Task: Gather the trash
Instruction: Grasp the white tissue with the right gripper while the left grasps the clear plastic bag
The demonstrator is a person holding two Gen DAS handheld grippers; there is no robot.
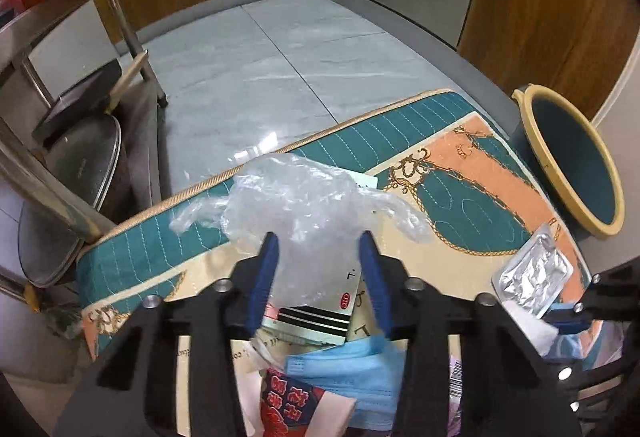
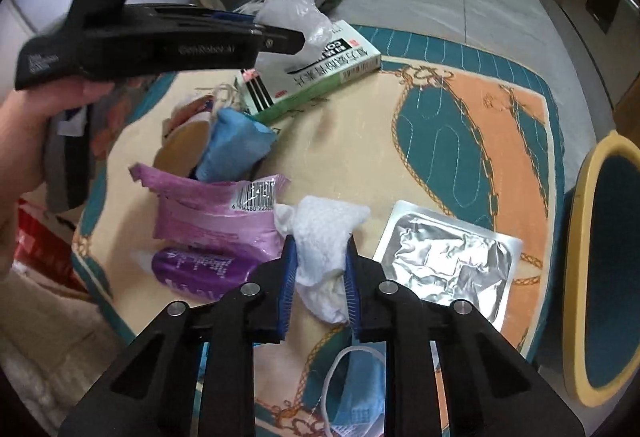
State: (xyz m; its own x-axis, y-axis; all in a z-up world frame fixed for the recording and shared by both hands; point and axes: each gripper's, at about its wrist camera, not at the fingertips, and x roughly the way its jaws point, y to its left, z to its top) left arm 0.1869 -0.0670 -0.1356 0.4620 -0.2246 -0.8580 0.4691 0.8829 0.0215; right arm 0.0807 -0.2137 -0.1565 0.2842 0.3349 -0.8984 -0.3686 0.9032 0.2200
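The crumpled clear plastic bag lies on top of the medicine box, at the far side of the quilted mat from me, and my left gripper has its blue pads on either flank of it; the film looks pinched between them, so I take it as gripped, though thin plastic could slip. The white tissue wad sits near the middle of the mat, just beside the torn purple wrapper on one side and the foil blister sheet on the other, and my right gripper is closed on its lower half. To do this well I should lift both straight up rather than drag, so the bag does not pull the box along and the tissue does not snag the wrapper's edge. If the bag sags out of the pads, I would rather re-close lower on a thicker fold than squeeze harder. The bin, teal inside with a yellow rim, stands just off the mat's edge beyond the foil sheet, tilted toward me; the tissue has the shorter trip, so I judge it should go first. Blue face masks and a red printed packet remain on the mat's near side for later
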